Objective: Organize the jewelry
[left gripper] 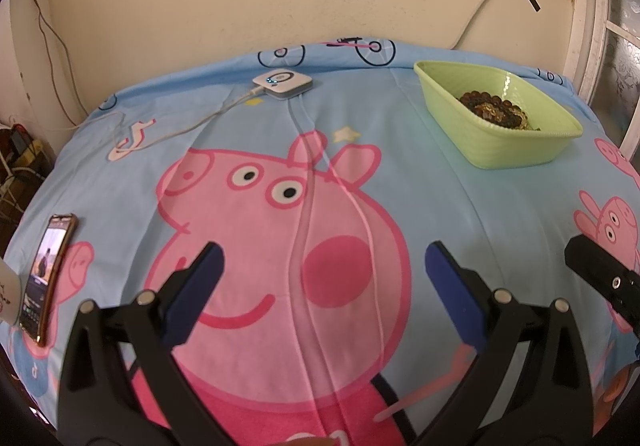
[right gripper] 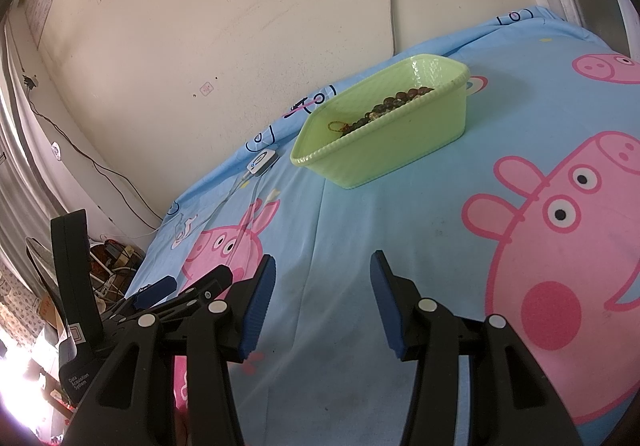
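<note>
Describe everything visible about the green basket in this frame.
The green basket is a pale green rectangular tub, plastic by its look, with a ribbed rim and walls flaring outward. It sits upright on the cartoon-pig sheet near the wall. Dark beaded jewelry lies inside. Neither gripper touches it.

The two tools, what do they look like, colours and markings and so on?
Both match: the left tool and right tool have black plastic arms with triangular cut-outs and round silver rivets at the joints. Each finger carries a dark blue pad, ribbed along its edge in the right wrist view. A black housing beside the right tool reads "Data Acquisition System". No cables or sleeves show.
</note>
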`<state>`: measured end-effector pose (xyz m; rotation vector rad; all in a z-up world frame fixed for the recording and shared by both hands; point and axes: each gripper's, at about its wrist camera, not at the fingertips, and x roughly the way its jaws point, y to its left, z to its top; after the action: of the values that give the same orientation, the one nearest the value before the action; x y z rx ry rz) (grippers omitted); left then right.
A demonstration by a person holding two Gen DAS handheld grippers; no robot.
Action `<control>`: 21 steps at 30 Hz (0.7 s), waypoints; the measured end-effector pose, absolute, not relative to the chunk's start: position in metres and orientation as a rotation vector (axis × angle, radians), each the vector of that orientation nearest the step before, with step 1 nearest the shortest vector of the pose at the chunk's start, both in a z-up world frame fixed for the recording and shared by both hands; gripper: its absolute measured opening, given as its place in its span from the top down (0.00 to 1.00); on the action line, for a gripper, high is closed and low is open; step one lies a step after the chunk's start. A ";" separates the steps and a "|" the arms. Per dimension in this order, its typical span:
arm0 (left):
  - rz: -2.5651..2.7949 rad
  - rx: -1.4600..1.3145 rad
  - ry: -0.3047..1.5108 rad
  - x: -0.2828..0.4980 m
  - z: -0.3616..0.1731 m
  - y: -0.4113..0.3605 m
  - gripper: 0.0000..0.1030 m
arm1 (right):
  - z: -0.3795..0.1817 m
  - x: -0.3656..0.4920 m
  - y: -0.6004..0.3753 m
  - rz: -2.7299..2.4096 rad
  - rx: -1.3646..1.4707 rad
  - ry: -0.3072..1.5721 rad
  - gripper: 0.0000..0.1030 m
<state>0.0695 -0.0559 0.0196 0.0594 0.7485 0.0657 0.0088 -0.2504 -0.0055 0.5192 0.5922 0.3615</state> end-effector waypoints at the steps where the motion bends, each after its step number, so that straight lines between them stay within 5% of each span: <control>1: 0.067 0.060 0.748 0.070 0.020 -0.056 0.06 | -0.006 0.008 -0.250 0.361 0.519 0.592 0.76; 21: 0.054 0.073 0.705 0.063 0.022 -0.057 0.06 | -0.005 0.009 -0.251 0.362 0.519 0.592 0.76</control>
<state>0.0632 -0.0570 0.0222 0.0726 0.7049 0.0539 0.0089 -0.2512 -0.0055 0.5195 0.5922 0.3624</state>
